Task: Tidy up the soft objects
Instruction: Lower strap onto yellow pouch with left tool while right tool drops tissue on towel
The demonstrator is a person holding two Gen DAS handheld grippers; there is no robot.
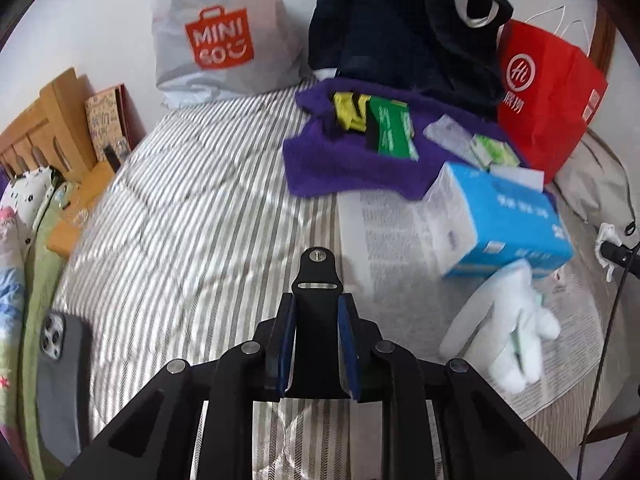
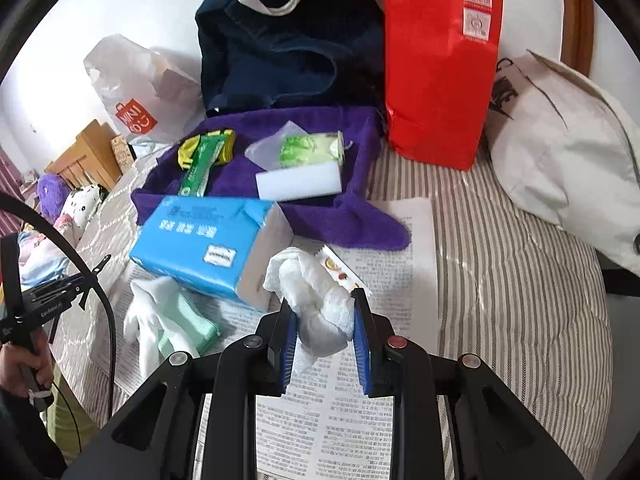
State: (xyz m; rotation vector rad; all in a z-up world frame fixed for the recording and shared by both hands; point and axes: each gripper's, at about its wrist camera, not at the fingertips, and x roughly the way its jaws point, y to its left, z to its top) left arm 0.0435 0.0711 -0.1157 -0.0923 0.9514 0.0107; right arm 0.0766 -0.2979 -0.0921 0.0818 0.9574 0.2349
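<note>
Left hand-held gripper point(image 1: 317, 354) clamps a black strap point(image 1: 316, 304) — above striped quilt point(image 1: 192, 216).

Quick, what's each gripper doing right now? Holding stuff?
Left gripper: closed on a black strap.
Right gripper: closed on a crumpled white tissue.

Both wrist fisheyes look forward and down across the striped bed point(image 1: 192, 216) from close range, the left from farther left, sharing the blue tissue pack point(image 1: 516, 220), purple towel point(image 1: 344, 160), red bag point(image 1: 548, 96) and newspaper point(image 2: 344, 420).
</note>
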